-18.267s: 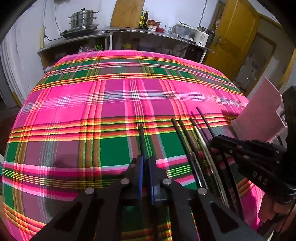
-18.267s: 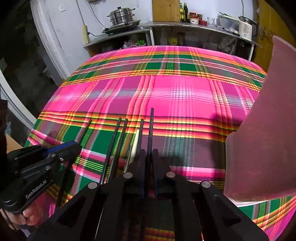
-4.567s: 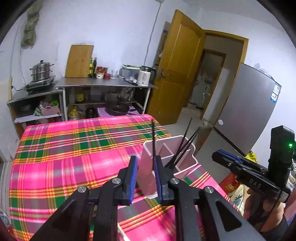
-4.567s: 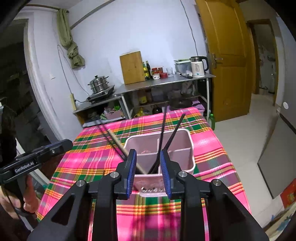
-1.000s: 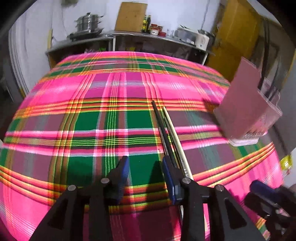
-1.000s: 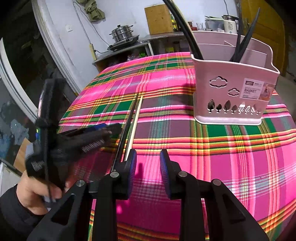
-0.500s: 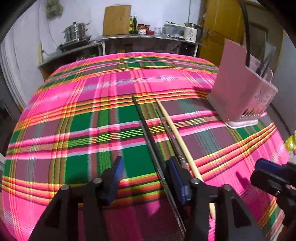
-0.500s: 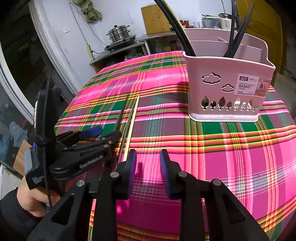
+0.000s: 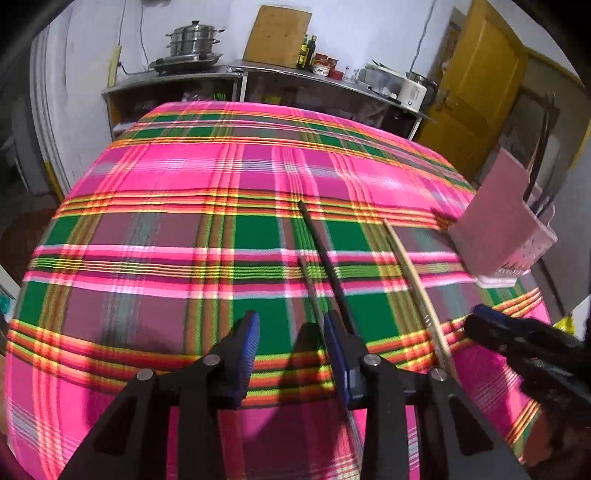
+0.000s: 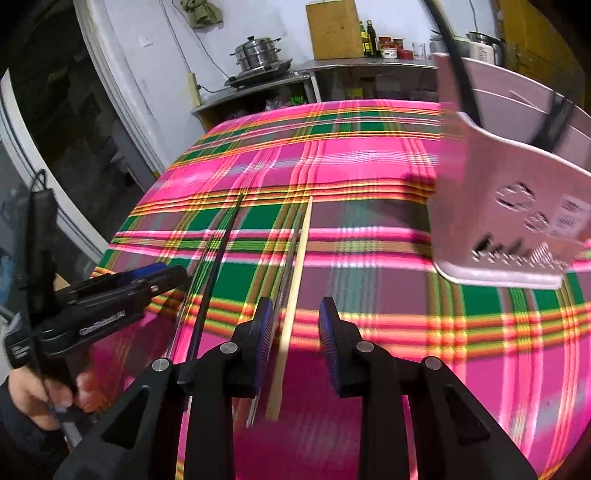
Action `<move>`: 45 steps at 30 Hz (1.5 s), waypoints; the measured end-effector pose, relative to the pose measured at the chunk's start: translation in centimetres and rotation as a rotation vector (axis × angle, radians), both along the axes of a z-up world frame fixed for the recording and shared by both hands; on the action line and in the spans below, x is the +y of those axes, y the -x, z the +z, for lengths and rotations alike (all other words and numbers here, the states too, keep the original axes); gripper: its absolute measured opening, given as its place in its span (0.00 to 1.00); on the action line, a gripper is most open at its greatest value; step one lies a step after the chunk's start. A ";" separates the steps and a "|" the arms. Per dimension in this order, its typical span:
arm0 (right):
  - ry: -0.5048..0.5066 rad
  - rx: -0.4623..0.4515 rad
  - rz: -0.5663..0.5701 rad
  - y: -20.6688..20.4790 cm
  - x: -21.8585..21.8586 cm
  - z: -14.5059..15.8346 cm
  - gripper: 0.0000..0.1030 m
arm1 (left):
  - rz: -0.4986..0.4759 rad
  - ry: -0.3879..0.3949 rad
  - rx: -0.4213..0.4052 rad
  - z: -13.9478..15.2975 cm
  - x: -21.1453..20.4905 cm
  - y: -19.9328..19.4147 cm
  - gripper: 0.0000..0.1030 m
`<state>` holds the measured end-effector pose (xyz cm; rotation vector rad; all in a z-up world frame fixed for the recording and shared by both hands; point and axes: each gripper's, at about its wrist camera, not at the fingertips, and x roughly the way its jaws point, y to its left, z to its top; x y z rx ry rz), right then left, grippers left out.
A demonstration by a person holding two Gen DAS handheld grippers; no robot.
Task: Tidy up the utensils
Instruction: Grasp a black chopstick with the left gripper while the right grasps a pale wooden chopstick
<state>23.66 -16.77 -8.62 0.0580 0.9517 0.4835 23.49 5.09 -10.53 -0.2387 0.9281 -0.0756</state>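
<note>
Loose chopsticks lie on the plaid tablecloth: a black chopstick (image 9: 325,258) (image 10: 218,254), a pale wooden chopstick (image 9: 417,280) (image 10: 295,273) and a thin metal one beside it. My left gripper (image 9: 291,332) is open, low over the cloth, its right finger next to the black chopstick. My right gripper (image 10: 295,317) is open, with the wooden chopstick lying between its fingers. The pink utensil basket (image 9: 498,221) (image 10: 509,206) stands at the right and holds several dark chopsticks.
The plaid cloth (image 9: 184,184) covers the whole table. Behind the table stands a metal shelf with a steamer pot (image 9: 192,40), a cutting board (image 9: 277,33), bottles and a kettle. A yellow door (image 9: 480,92) is at the back right.
Both grippers have dropped lower over the loose chopsticks. The right gripper has moved left over the wooden chopstick, and its jaws have opened wider.
</note>
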 end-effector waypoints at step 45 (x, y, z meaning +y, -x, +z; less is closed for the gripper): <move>0.217 0.003 0.028 -9.0 5.1 -2.2 0.13 | 0.023 -0.091 0.015 -0.8 -0.7 -3.4 0.26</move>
